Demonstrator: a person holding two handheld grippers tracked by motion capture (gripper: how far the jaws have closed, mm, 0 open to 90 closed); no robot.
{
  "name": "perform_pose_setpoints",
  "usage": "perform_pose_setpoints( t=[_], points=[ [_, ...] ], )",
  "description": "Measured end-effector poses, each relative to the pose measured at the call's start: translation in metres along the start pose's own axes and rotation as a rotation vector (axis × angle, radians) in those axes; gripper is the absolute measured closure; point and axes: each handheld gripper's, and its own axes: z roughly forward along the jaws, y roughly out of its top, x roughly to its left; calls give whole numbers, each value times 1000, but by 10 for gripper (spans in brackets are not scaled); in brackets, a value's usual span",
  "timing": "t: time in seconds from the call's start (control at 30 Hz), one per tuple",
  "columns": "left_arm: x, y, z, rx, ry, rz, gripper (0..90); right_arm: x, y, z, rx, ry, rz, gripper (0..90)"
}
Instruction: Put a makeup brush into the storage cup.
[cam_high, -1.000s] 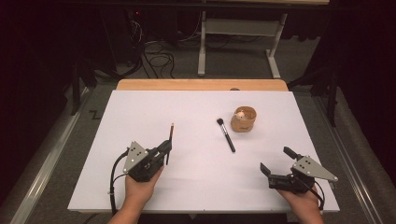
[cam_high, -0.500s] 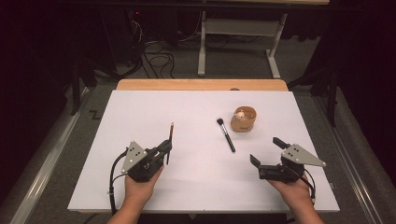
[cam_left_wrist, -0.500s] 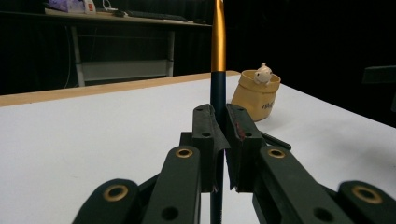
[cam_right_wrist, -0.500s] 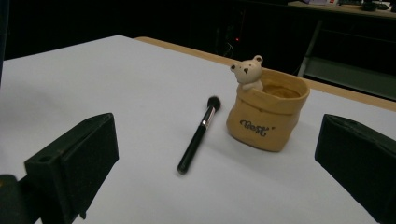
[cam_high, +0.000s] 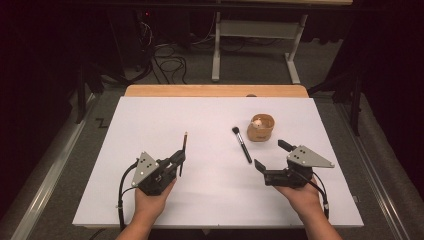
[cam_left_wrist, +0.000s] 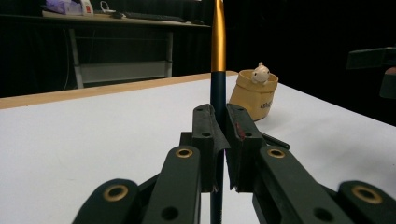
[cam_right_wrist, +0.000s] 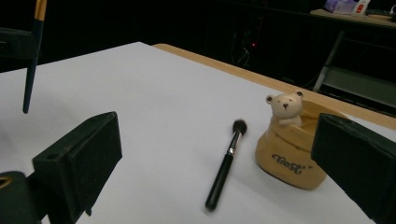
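Left gripper (cam_high: 179, 160): jaws closed on a pencil (cam_left_wrist: 217, 42), well left of the cup (cam_high: 261, 127). Right gripper (cam_high: 270, 155): jaws wide apart, empty, near the cup; brush (cam_high: 242, 144) just left of cup.

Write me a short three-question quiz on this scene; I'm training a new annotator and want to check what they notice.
1. True or false: the left gripper is shut on the thin brush.
2. How do the right gripper jaws stand: (a) wide open, (b) closed on something?
3. What lies on the table between the two grippers, beside the bear pot?

Key: 1 true. 2 (a). 3 the black makeup brush.
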Motion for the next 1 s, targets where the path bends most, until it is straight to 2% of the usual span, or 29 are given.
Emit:
perform_pose_setpoints(
  t=[0.47,0.57,0.8,1.0],
  points=[
    [-3,-1,0,-3,-8,10,831,24,22,23,-21,72,-25,53],
    [-3,0,0,-5,-7,10,831,30,25,27,-24,90,-18,58],
    [-4,0,-1,-14,-13,14,831,42,29,36,-38,123,-22,75],
    [-9,-1,1,-17,-27,24,831,49,27,43,-46,146,-2,90]
  ],
)
